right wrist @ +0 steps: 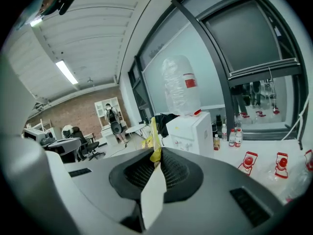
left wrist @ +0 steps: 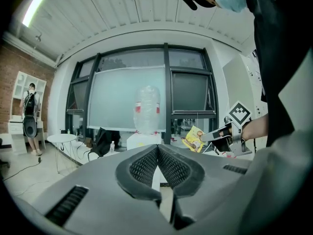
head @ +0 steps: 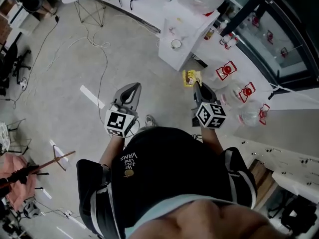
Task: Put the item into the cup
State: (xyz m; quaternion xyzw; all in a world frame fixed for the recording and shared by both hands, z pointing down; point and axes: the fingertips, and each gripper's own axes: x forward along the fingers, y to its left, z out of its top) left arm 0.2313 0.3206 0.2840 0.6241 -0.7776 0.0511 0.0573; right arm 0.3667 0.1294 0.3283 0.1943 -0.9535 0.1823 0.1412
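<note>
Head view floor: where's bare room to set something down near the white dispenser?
Bare: grey floor between the white dispenser and the loose cable at left. Crowded: the pale ledge right of the dispenser, littered with red-labelled containers.

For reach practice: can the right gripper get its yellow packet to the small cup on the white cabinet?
Probably yes: the right gripper, holding the yellow packet, points toward the small cup; only floor between.

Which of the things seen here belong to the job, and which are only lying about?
For the job:
- yellow packet, held in the right gripper
- cup on the white dispenser

Lying about:
- floor cables
- red-labelled clear packs
- small bottles
- left gripper, shut and empty
</note>
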